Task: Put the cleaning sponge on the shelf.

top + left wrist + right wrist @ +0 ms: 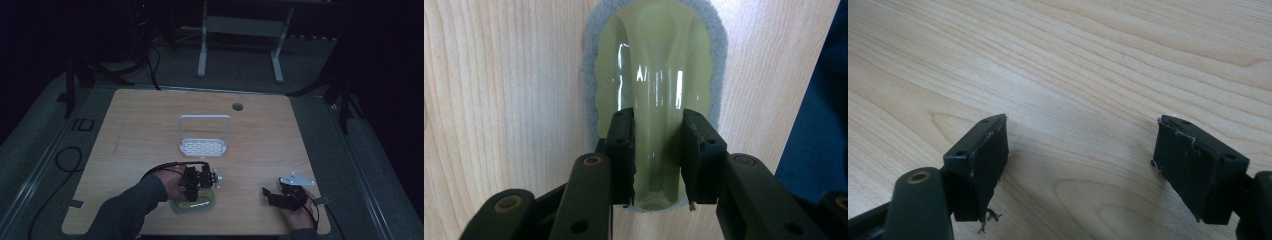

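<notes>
Grasp stage. Left tool (657, 150) lowered over pale green glossy dish (655, 80) lying on grey pad at near edge of worktop (150, 130); jaws closed against the dish's raised middle ridge, grip apparently made. Lift and transfer still ahead, perhaps to white rack (203, 142) at worktop centre. Right tool (1080, 165) wide open, empty, over bare wood.

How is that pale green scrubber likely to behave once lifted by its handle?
The scrubber probably lifts stiffly: its glossy handle looks like hard plastic. That shine suggests it may slip between the left tongs. Its fuzzy grey pad rim likely drags if pushed.
</notes>
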Motion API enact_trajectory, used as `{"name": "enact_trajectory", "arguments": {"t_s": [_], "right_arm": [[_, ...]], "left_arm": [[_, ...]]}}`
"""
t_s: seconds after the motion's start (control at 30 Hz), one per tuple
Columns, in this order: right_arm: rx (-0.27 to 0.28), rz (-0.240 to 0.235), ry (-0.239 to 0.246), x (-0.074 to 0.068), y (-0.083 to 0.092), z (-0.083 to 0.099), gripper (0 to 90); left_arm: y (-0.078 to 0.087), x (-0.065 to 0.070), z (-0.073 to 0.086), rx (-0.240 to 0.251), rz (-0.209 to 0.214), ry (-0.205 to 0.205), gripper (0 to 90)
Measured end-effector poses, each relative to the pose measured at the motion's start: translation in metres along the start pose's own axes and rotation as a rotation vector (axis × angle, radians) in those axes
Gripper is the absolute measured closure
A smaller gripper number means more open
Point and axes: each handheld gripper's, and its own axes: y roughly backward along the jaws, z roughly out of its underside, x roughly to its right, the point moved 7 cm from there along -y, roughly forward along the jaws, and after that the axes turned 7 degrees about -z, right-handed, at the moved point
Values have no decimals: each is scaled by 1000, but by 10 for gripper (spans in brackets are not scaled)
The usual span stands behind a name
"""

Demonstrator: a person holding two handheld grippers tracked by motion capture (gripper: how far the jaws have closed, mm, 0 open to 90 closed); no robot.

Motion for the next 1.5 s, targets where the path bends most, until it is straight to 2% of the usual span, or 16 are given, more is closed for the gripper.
{"name": "enact_trajectory", "arguments": {"t_s": [0.2,0.47,0.63,1.0,1.23,1.3,1.37,1.5], "right_arm": [[0,0,1,0,0,0,215],[0,0,1,0,0,0,215],[0,-1,0,0,0,0,215],[1,0,-1,0,0,0,215],[1,0,1,0,0,0,215],[1,0,1,0,0,0,215],[1,0,1,0,0,0,215],[1,0,1,0,0,0,214]], "left_arm": [[1,0,1,-9,-5,-10,710],[5,-6,2,-13,-44,-10,712],[7,-11,0,-11,-54,1,712],[12,-28,-2,15,-144,17,713],[14,-37,-4,31,-183,21,714],[14,-37,-4,31,-183,21,714],[15,-43,-5,48,-214,25,714],[17,-49,-6,60,-233,44,714]]}}
